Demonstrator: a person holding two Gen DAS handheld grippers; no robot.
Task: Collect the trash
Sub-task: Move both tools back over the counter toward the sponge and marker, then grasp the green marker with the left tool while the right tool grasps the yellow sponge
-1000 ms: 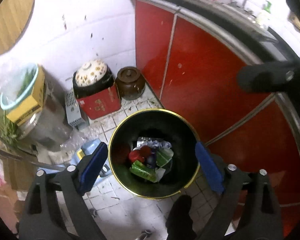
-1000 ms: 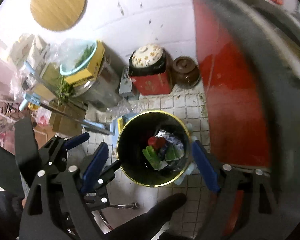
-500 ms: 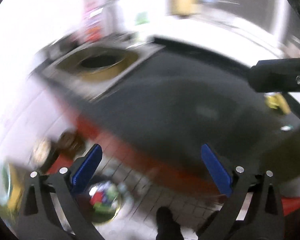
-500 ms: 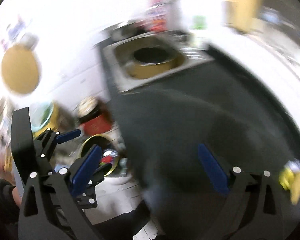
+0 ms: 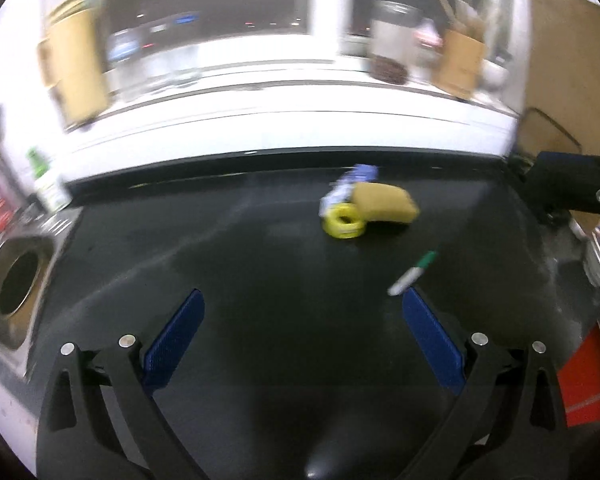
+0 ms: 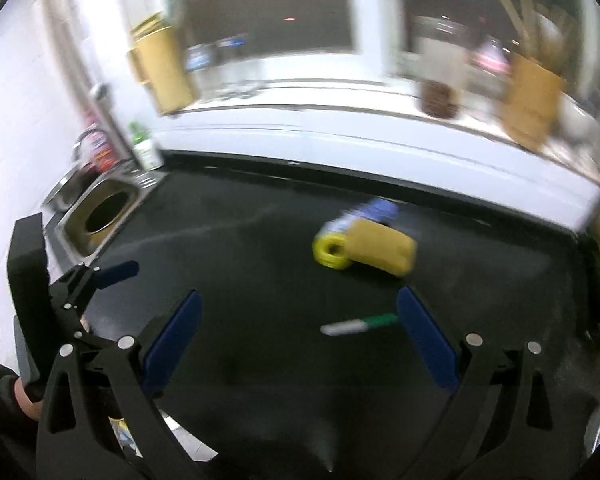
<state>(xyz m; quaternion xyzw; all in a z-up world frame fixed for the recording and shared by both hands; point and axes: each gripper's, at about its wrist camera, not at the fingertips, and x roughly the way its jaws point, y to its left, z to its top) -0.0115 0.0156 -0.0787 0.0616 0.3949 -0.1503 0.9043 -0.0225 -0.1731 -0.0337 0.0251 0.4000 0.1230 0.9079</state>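
Observation:
On the dark countertop (image 5: pixel 260 264) lie a yellow tape roll (image 5: pixel 344 221), a tan sponge (image 5: pixel 386 203), a crumpled blue-white wrapper (image 5: pixel 350 184) behind them and a green-capped marker (image 5: pixel 412 273). The same items show in the right wrist view: roll (image 6: pixel 332 251), sponge (image 6: pixel 382 247), wrapper (image 6: pixel 374 210), marker (image 6: pixel 360 325). My left gripper (image 5: pixel 303 334) is open and empty above the counter, short of the items. My right gripper (image 6: pixel 298 336) is open and empty, with the marker between its fingers' line. The left gripper also shows at the left of the right wrist view (image 6: pixel 80 292).
A steel sink (image 6: pixel 100 216) sits at the counter's left end, with a green bottle (image 6: pixel 144 148) behind it. A white window sill (image 5: pixel 284 120) runs along the back, holding jars and cardboard boxes (image 5: pixel 458 64). A red cabinet front (image 5: pixel 584 380) shows at right.
Both grippers swung up from the trash bin on the floor to face the countertop. The bin has left view; the roll, sponge, wrapper and marker have come into view.

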